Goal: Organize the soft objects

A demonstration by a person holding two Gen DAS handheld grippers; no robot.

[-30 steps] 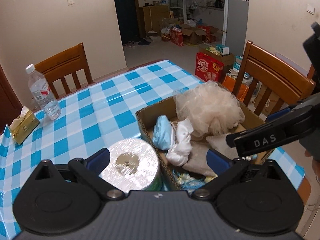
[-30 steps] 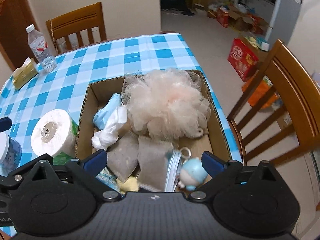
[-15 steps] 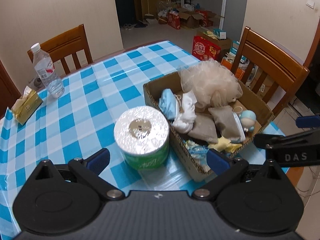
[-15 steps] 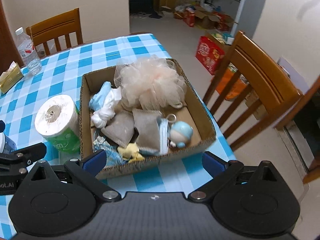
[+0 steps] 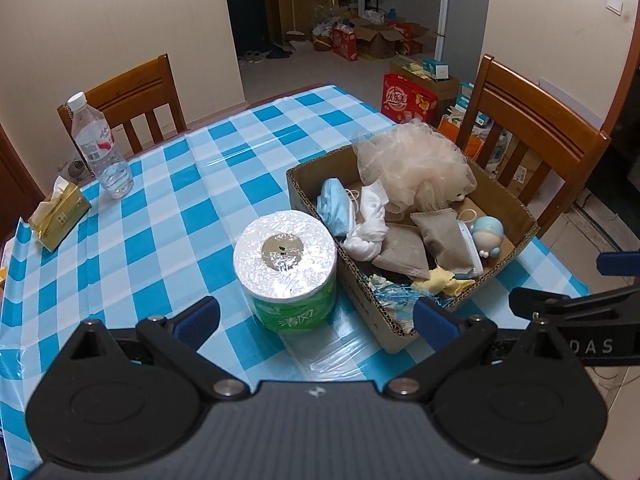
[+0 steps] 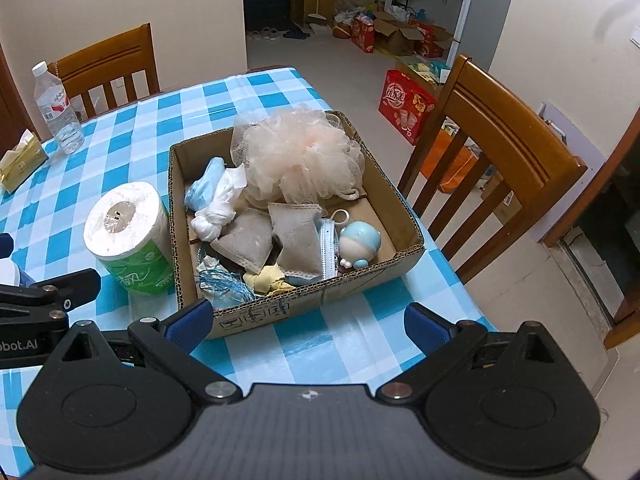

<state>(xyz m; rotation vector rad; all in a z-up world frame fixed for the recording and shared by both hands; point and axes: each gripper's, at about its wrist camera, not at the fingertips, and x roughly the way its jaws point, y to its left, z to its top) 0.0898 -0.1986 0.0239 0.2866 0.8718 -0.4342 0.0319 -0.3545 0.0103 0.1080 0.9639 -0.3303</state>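
A shallow cardboard box [image 5: 362,300] [image 6: 316,308] sits near the table's right edge. It holds a peach mesh bath puff [image 5: 416,168] [image 6: 300,156], a blue face mask [image 5: 334,206], a knotted white cloth [image 6: 216,212], two grey pouches [image 6: 296,236], a blue toy figure [image 6: 358,244], a yellow scrap and blue shreds. A wrapped toilet roll [image 5: 286,268] [image 6: 128,236] stands left of the box. My left gripper [image 5: 316,316] is open, low, in front of the roll. Empty and open, my right gripper [image 6: 306,322] hangs before the box's near wall.
A blue-checked tablecloth [image 5: 160,208] covers the table. A water bottle [image 5: 100,144] and a yellow tissue pack [image 5: 58,216] stand far left. Wooden chairs [image 6: 500,148] [image 5: 132,100] flank the table. Boxes clutter the floor beyond.
Both grippers have drawn back and away from the box, so the roll and box look smaller and farther. Both stay open and empty.
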